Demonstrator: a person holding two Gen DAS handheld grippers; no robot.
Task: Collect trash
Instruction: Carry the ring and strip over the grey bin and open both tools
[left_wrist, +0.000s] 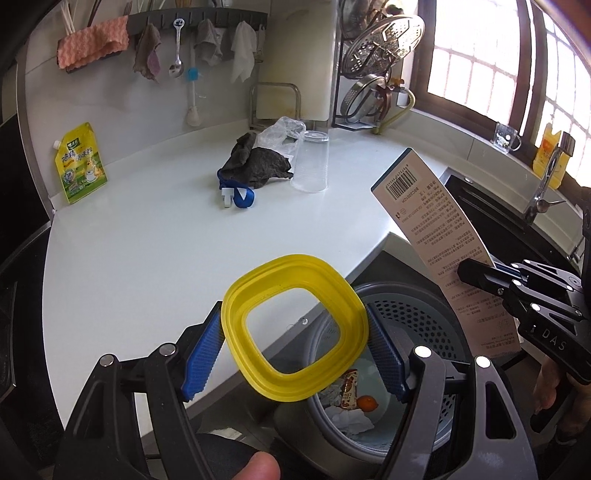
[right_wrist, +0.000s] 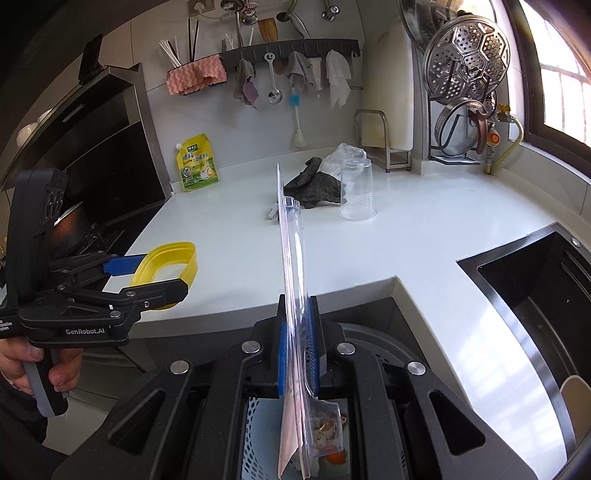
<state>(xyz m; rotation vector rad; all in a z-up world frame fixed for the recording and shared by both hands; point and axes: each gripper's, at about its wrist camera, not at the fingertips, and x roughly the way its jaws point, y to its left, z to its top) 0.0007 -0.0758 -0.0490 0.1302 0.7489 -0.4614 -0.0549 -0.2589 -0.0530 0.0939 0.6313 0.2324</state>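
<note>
My left gripper (left_wrist: 293, 310) is shut on a yellow square lid ring (left_wrist: 255, 373), one blue pad on each side, held over the counter's edge and a grey perforated bin (left_wrist: 410, 317). The right wrist view shows that gripper (right_wrist: 162, 275) and the lid ring (right_wrist: 170, 251) at the left. My right gripper (right_wrist: 298, 317) is shut on a blister-pack card (right_wrist: 291, 236) that stands upright above the bin (right_wrist: 373, 334). From the left wrist view the card (left_wrist: 432, 225) shows a barcode, with the right gripper (left_wrist: 466, 271) clamped on its lower part. A wrapper, tissue and something orange lie inside the bin.
On the white counter (left_wrist: 166, 240) lie a dark cloth (left_wrist: 258, 162), a crumpled plastic bag (left_wrist: 280, 131), an upturned clear cup (left_wrist: 310, 162), a blue and white item (left_wrist: 238, 195) and a yellow pouch (left_wrist: 81, 166). A dark sink (right_wrist: 524, 291) is at the right.
</note>
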